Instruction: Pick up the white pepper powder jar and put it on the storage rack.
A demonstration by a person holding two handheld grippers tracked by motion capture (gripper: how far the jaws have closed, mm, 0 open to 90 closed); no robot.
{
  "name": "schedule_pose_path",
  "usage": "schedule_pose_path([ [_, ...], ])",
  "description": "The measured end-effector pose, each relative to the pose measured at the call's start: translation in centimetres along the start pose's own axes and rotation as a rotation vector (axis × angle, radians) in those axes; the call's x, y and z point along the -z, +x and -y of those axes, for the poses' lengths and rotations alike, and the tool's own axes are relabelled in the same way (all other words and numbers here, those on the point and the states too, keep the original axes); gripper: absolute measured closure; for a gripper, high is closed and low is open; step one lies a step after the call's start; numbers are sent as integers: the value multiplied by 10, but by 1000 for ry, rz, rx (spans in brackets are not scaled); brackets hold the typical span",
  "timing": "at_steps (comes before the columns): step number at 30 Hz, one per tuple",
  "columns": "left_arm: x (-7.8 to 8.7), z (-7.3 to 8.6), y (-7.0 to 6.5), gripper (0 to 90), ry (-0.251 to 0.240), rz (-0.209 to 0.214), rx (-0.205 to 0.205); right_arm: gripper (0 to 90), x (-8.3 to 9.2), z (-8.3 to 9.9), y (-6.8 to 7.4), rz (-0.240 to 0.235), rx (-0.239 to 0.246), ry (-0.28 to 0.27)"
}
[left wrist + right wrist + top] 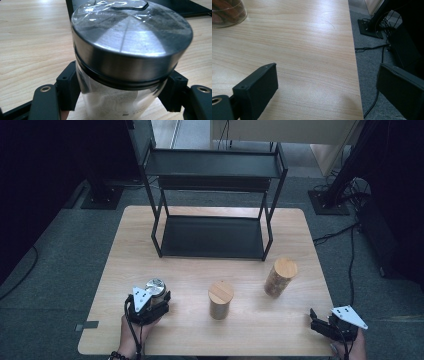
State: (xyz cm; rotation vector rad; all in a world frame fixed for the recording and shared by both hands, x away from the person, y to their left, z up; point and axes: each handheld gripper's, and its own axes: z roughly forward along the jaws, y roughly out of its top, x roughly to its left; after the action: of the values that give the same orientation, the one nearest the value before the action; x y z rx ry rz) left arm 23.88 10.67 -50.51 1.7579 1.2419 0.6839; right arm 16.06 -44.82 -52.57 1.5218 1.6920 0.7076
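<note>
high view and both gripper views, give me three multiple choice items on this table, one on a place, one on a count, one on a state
1. Where does the black two-tier metal shelf rack stand on the light wooden table?
A. at the far side
B. at the near left corner
C. on the floor beside it

2. How many jars have round wooden lids?
A. one
B. two
C. four

3. How do the left gripper's jaws stand?
A. wide apart over bare wood
B. closed on the clear glass jar with the silver metal lid
C. closed on a wooden lid

Key:
1 A, the high view shows the rack past all the jars.
2 B, one wooden-lidded jar sits mid-table, another to its right.
3 B, the left gripper view shows both black pads against the glass below the lid.
</note>
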Motion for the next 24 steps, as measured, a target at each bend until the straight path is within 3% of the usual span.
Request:
schedule_pose_path([
  [10,-14,-10,-4,310,5,10,3,38,0,0,0,0,1,-1],
  [17,-26,-18,-8,311,18,7,-26,38,0,0,0,-2,0,-1],
  [24,-36,-25,-7,311,26,1,-14,38,0,0,0,-4,1,0],
])
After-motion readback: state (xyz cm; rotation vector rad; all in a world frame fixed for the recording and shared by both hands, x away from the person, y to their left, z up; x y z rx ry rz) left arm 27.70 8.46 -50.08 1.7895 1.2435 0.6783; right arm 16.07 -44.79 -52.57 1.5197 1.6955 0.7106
